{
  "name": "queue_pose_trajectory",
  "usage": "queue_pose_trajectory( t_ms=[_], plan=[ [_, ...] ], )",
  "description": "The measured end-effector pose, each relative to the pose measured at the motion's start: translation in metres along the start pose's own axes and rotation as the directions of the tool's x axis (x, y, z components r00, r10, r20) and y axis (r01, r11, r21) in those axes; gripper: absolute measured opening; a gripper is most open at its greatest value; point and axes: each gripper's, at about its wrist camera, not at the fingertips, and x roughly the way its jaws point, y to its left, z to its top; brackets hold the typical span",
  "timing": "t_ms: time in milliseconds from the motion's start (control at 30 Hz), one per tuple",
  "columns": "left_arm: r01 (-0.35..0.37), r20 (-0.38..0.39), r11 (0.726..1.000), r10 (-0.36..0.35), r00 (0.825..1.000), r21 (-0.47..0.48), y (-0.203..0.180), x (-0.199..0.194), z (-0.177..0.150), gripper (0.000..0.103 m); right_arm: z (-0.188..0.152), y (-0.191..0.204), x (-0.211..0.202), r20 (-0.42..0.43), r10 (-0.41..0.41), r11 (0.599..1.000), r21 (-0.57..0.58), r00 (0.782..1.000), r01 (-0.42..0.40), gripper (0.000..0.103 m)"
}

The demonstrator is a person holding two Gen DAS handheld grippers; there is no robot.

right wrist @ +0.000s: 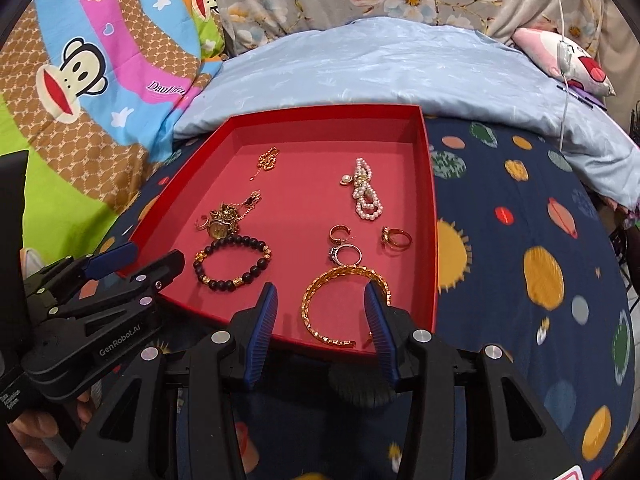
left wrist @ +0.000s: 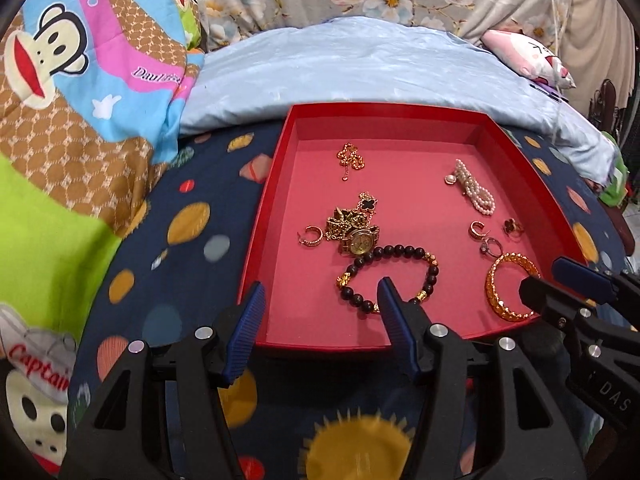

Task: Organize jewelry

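a shallow red cardboard tray [left wrist: 400, 338] with a matte pink floor sits on a bed covered by a dark blue sheet [right wrist: 520, 208] printed with planets and suns. the jewelry lies loose inside it. a dark round-bead bracelet [left wrist: 390, 276] with gold spacers sits at about 6 o'clock in the tray in the left wrist view; a woven gold open cuff bangle [right wrist: 344, 306] at 5 o'clock; a gold-faced watch [left wrist: 360, 240] tangled with chains and a black clover charm near the centre; a pearl strand [left wrist: 476, 186] at 2 o'clock; a fine gold chain [left wrist: 350, 160] at 11 o'clock. small hoops and rings [right wrist: 346, 254] lie between pearls and bangle; their stones are too small to read.

the left tool [left wrist: 322, 320] stands spread, ribbed blue pads empty over the tray's near rim. the right tool [right wrist: 322, 320] is likewise parted, pinching nothing, above the bangle.

readable writing: "genrobot.ai" on the left tool's body, "captain" on a cartoon quilt [left wrist: 38, 364]. part of a hand shows at the right wrist view's 7 o'clock edge, cut off.
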Motion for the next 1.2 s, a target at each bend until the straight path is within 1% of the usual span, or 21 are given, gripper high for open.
queue_pose_trajectory(
  t_ms=[67,133,200,267,300,367,433,500,700,800,900,1033,1200],
  plan=[
    [0.018,0.005,1.000,-0.018,1.000,-0.017,0.000,-0.008,-0.002,0.055,-0.006,0.001,-0.005,-0.018,0.004,1.000,0.008,1.000,-0.004,0.045],
    [0.020,0.034,1.000,-0.019,0.999,-0.017,-0.002,-0.019,0.001,0.056,-0.008,0.006,-0.011,-0.015,-0.027,1.000,-0.006,1.000,0.027,0.045],
    [-0.009,0.078,1.000,0.009,0.997,-0.011,-0.006,-0.031,0.006,0.056,-0.005,0.011,-0.023,0.040,-0.074,0.997,-0.015,0.996,0.075,0.047],
    [-0.040,0.121,0.999,0.041,0.992,-0.011,-0.008,-0.041,0.012,0.057,-0.002,0.013,-0.033,0.089,-0.093,0.996,-0.005,0.992,0.093,0.057],
    [-0.054,0.135,0.998,0.055,0.989,-0.014,-0.009,-0.045,0.014,0.059,-0.001,0.014,-0.037,0.114,-0.096,0.995,0.007,0.989,0.096,0.058],
    [-0.076,0.151,0.997,0.079,0.985,-0.022,-0.009,-0.049,0.016,0.063,-0.001,0.015,-0.040,0.134,-0.115,0.993,0.012,0.984,0.114,0.059],
    [-0.085,0.151,0.996,0.088,0.985,-0.031,-0.010,-0.050,0.016,0.069,-0.001,0.016,-0.040,0.138,-0.132,0.991,0.017,0.982,0.131,0.059],
    [-0.083,0.143,0.996,0.087,0.986,-0.034,-0.009,-0.049,0.014,0.070,-0.002,0.016,-0.039,0.131,-0.122,0.992,0.031,0.984,0.119,0.061],
    [-0.083,0.118,0.996,0.087,0.989,-0.035,-0.009,-0.045,0.006,0.073,-0.004,0.013,-0.040,0.122,-0.129,0.991,0.052,0.984,0.123,0.064],
    [-0.080,0.117,0.996,0.084,0.990,-0.035,-0.010,-0.047,0.004,0.082,-0.005,0.015,-0.044,0.120,-0.138,0.990,0.058,0.983,0.132,0.068],
    [-0.072,0.106,0.997,0.073,0.992,-0.020,-0.011,-0.050,0.001,0.083,-0.010,0.015,-0.050,0.113,-0.164,0.985,0.064,0.980,0.158,0.070],
    [-0.071,0.091,0.997,0.072,0.993,-0.010,-0.013,-0.053,-0.005,0.093,-0.018,0.009,-0.056,0.099,-0.167,0.983,0.092,0.981,0.158,0.074],
    [-0.074,0.074,0.997,0.074,0.995,-0.001,-0.014,-0.056,-0.014,0.096,-0.024,0.006,-0.062,0.097,-0.189,0.978,0.111,0.977,0.178,0.080]
  ],
)
